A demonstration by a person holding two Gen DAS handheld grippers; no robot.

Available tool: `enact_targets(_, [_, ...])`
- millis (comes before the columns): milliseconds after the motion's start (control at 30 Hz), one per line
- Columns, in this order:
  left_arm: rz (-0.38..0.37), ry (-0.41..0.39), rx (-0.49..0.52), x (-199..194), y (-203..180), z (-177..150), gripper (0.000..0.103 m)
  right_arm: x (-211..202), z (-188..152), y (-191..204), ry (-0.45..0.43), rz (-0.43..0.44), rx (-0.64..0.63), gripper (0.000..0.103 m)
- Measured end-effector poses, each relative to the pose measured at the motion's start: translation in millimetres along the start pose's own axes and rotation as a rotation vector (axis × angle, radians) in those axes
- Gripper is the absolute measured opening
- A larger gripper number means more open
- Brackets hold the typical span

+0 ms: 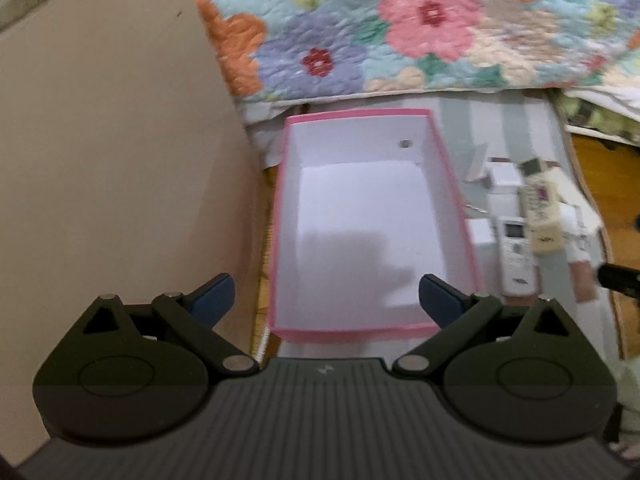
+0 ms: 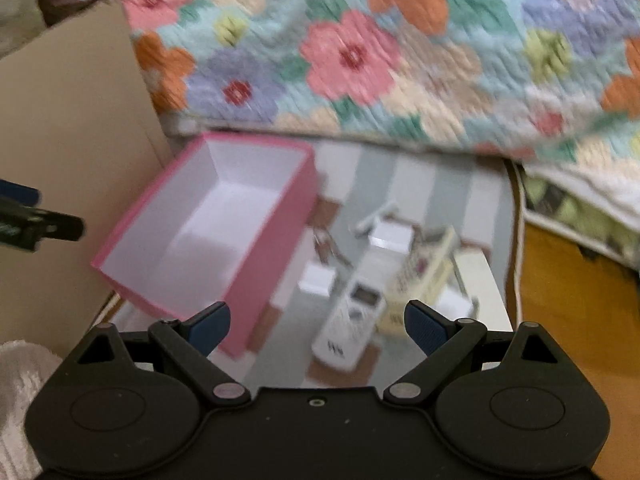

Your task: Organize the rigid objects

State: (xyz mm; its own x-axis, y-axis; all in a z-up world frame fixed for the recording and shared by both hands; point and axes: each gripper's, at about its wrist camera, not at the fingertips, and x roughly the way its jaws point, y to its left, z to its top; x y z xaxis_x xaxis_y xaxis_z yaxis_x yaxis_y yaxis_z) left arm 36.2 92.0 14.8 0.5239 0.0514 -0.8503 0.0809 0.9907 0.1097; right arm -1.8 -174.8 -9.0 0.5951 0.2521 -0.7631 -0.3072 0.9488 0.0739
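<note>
Both claws hang released, left gripper (image 1: 326,300) over the empty pink-walled cardboard box (image 1: 454,216), right gripper (image 2: 318,326) above the white plastic remote (image 2: 352,328) right of it. Looks stiff, light, slick; pinch its long sides.

The pink box (image 1: 374,220) stands open-topped at the frame's middle, its white inside bare. A tall cardboard panel (image 1: 112,152) walls off the left side, close beside the box. The flowered quilt (image 1: 420,28) overhangs the far edge. To the right, a remote (image 1: 516,256), a cream bottle (image 1: 542,212) and small white boxes (image 2: 390,236) crowd the striped mat (image 2: 436,176).
</note>
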Motion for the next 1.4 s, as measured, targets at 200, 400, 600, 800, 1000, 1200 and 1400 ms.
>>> enact_targets(200, [0.044, 0.098, -0.052, 64, 15, 3, 0.075, 29, 3, -15, -0.062, 0.038, 0.022, 0.096])
enact_targets(400, [0.111, 0.214, -0.068, 135, 16, 9, 0.071, 71, 3, -41, 0.055, 0.056, 0.127, 0.096])
enact_targets(600, [0.159, 0.252, -0.085, 171, 14, 4, 0.059, 82, 3, -53, 0.063, 0.066, 0.152, 0.095])
enact_targets(800, [0.201, 0.281, -0.095, 193, 10, -4, 0.023, 92, 9, -51, 0.052, 0.147, 0.169, 0.085])
enact_targets(1000, [0.22, 0.252, -0.123, 195, 6, -8, 0.021, 113, 15, -19, 0.098, 0.357, 0.191, 0.061])
enact_targets(1200, [0.211, 0.241, -0.191, 194, 12, -7, 0.02, 153, 7, 7, 0.197, 0.473, 0.211, 0.025])
enact_targets(1400, [0.118, 0.249, -0.251, 180, 16, -13, 0.017, 138, 1, 3, 0.225, 0.427, 0.256, 0.023])
